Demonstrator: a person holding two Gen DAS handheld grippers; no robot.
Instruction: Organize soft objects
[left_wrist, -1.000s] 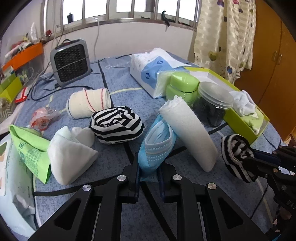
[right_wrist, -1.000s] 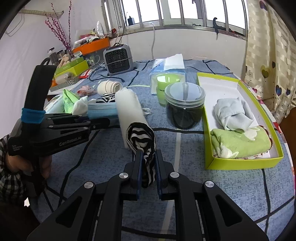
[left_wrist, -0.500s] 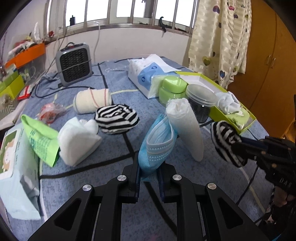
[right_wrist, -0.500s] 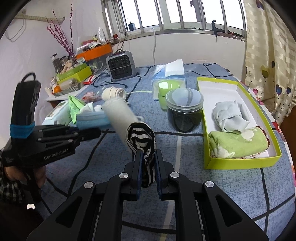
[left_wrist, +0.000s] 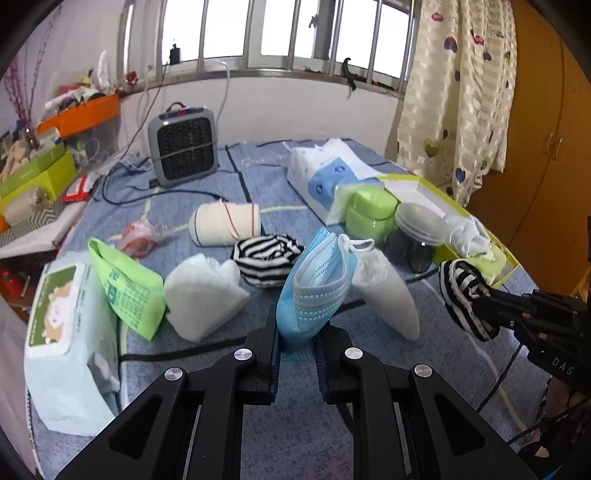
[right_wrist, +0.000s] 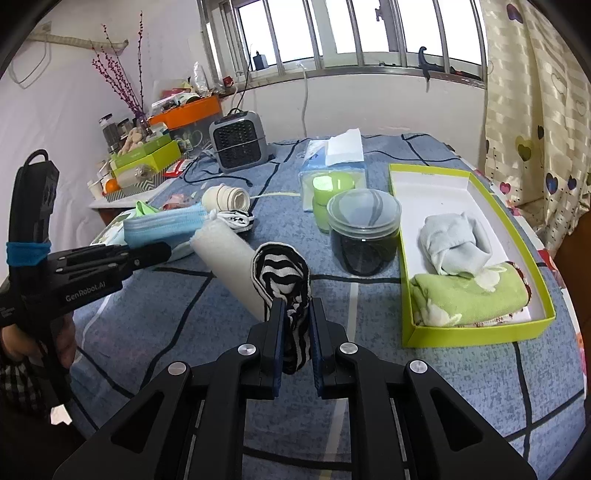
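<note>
Above the blue counter (right_wrist: 424, 387) the right tool (right_wrist: 294, 334) pinches a striped sock (right_wrist: 282, 275) and the left tool (left_wrist: 297, 341) pinches a mask (left_wrist: 317, 280); carry each level over the box (right_wrist: 476, 334) rim, lowering beside the towel (right_wrist: 469, 297) before releasing

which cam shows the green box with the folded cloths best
The right wrist view: the green box lies open in full, with a pale cloth and green towel inside. The left wrist view catches only its far edge, partly behind the jars.
</note>
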